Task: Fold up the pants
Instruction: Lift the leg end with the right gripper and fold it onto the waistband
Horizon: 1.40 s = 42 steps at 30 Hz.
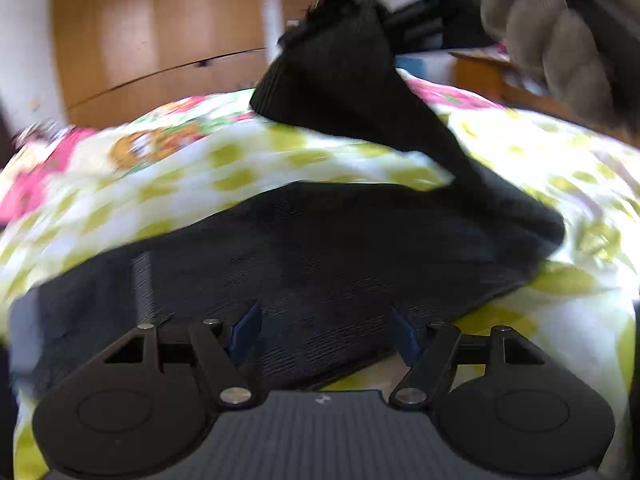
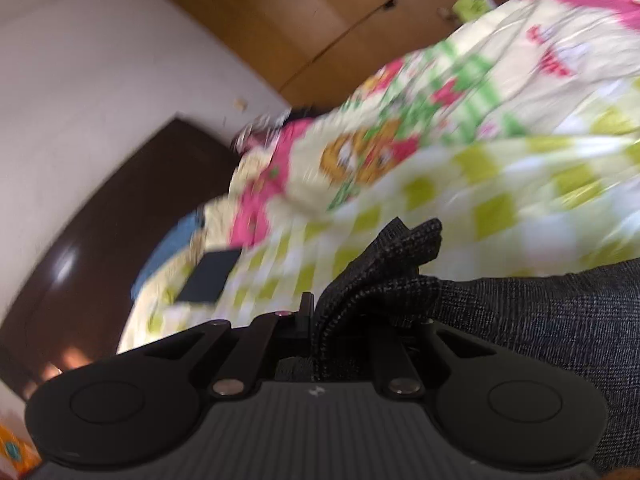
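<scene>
Pants: my dark pants [image 1: 304,264] lie across the flowered, green-checked bedspread [image 1: 192,176], one end lifted off it.
Right gripper: my right gripper [image 2: 316,320] is clamped tight on a bunched edge of the pants, which trail away to the right.
Left gripper: my left gripper [image 1: 326,330] hovers over the flat part, jaws wide, nothing between its blue pads [image 1: 246,326].
Hand: my gloved hand [image 1: 560,36] shows at upper right, above the raised cloth.
Backdrop: wooden wardrobe [image 1: 160,32].

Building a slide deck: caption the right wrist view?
Right gripper shut on dark woven pants above checked floral bedsheet.
</scene>
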Available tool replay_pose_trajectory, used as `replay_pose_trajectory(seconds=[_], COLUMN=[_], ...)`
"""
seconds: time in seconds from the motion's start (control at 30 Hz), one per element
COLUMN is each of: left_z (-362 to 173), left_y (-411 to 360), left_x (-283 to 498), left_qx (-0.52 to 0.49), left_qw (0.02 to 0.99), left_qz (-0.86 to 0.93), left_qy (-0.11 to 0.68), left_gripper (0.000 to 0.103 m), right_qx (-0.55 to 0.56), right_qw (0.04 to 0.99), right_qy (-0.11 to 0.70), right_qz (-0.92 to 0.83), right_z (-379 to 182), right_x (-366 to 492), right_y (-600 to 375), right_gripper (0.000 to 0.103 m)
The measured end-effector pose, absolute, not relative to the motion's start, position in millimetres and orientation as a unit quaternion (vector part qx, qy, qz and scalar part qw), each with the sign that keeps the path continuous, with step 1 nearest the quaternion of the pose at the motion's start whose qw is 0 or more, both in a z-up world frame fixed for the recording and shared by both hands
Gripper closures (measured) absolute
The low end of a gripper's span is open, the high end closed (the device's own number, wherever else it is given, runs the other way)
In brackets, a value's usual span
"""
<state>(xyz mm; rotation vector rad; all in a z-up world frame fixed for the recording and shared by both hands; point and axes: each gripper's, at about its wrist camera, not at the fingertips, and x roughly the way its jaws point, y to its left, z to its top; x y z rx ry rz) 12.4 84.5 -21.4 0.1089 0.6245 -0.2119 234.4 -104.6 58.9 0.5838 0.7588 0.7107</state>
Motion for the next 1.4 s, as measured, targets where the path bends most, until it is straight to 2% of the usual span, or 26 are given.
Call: replay_pose_trajectory(seconds=[0.17,0.37,0.67,0.77,1.2,1.4], left_z=[-25.6,-38.3,-44.1,-44.2,-48.4,-50.3], left_y=[141.5,184.2,180.6,188.5,209.9,209.3], left_x=[-1.5,-5.8,-8.5,-11.8,-10.5,-8.4], left_qx=[-0.007,-0.071,-0.068,-0.093,-0.156,-0.164], left_qw=[0.95,0.946,0.944,0.942,0.934,0.932], left_qz=[-0.059,-0.023,-0.029,-0.036,-0.055,-0.057], left_qy=[0.305,0.315,0.32,0.32,0.315,0.318], left_gripper=[0.022,0.022,0.022,0.022,0.022,0.021], right_qx=[0.206,0.089,-0.057,-0.123,-0.169,-0.185], right_qw=[0.822,0.837,0.857,0.851,0.834,0.838], right_qy=[0.392,0.386,0.329,0.319,0.326,0.298], right_qz=[0.359,0.377,0.393,0.398,0.413,0.419], right_z=[38.3,31.1,36.7,28.4,23.5,33.0], right_x=[214.6,183.9,156.8,147.2,144.4,139.4], right_y=[-17.1,44.0,97.0,120.2,151.2,162.6], right_gripper=[0.094,0.094,0.094,0.09,0.092,0.092])
